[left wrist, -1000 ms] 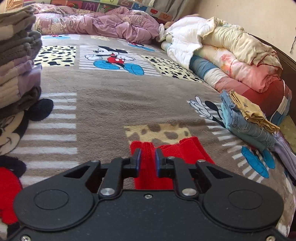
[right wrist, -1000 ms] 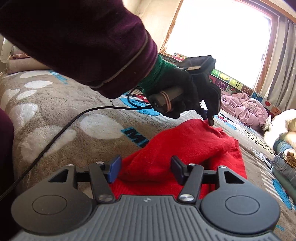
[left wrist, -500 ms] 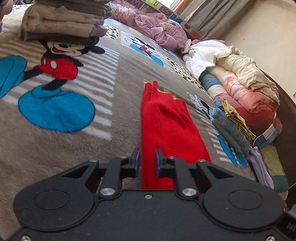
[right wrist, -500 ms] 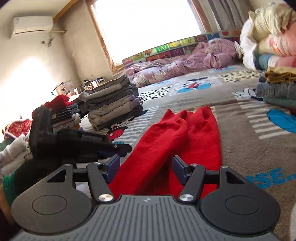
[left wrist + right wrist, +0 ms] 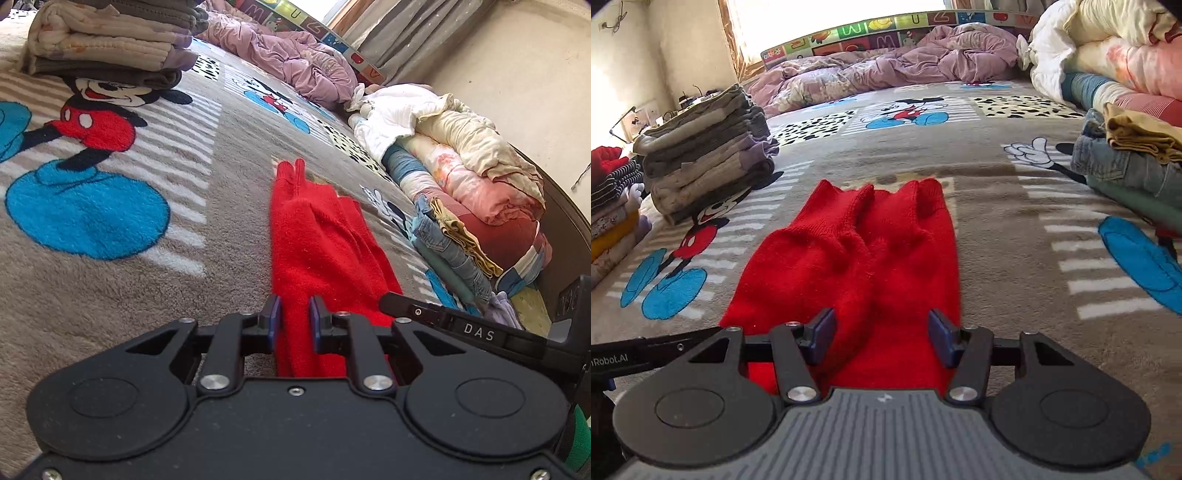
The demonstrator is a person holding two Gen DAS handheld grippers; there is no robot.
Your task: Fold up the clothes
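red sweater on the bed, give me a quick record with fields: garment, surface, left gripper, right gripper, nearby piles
garment: red sweater, lying lengthwise, sleeves folded in
surface: cartoon-mouse blanket
left gripper: jaws shut on the sweater's near edge
right gripper: jaws closing, sweater between them, pads not pressing yet
nearby piles: folded grey stack; jeans stack

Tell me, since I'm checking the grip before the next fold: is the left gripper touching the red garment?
Touching. The left wrist view shows the left gripper with both blue pads pressed against a ridge of the red garment pinched between them.
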